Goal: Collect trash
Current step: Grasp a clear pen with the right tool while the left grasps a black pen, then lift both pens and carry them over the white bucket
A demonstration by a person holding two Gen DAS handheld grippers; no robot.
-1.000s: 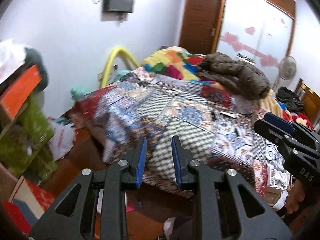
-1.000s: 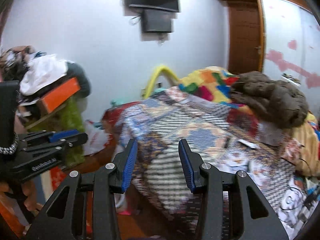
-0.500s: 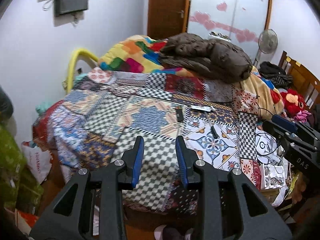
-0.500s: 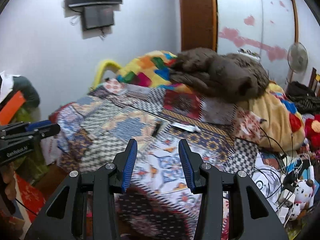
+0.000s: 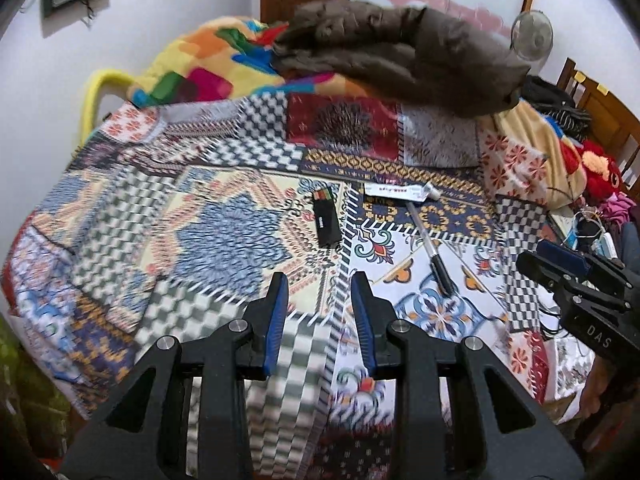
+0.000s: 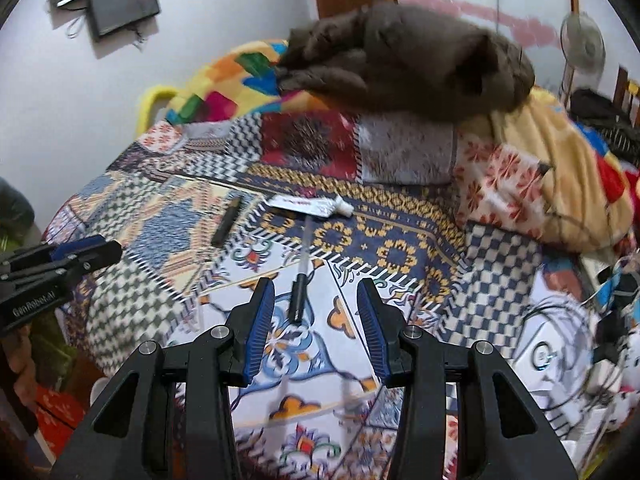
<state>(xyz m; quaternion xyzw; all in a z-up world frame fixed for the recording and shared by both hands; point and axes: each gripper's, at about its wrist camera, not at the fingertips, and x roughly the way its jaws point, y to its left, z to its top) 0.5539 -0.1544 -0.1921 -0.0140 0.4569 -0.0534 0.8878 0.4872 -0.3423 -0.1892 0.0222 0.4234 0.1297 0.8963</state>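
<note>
On the bed (image 5: pixel 224 216), a patchwork blanket full of checks and flowers is spread out. Three small things are laid on it, near the middle. A flat black box (image 5: pixel 326 216) with coloured stripes at one end is seen in the left wrist view; in the right wrist view it is seen edge-on as a thin dark bar (image 6: pixel 227 221). A white tube (image 5: pixel 402 191) with a cap is laid just beside it, and the same tube (image 6: pixel 310 205) is seen in the right view. A pen (image 5: pixel 434 254) with a clear body and a black cap is laid below the tube; in the right view the pen (image 6: pixel 299 286) is seen just ahead of the fingers.

The left hand-held gripper (image 5: pixel 319 312) is held above the blanket with its jaws apart, and nothing is held in it. The right hand-held gripper (image 6: pixel 316 316) is also held with jaws wide apart and nothing in it; the black cap of the pen is seen in the gap between its blue pads (image 6: pixel 258 322).

At the far end of the bed, a brown coat (image 5: pixel 400 52) is piled on a bright blanket (image 5: pixel 208 64).
</note>
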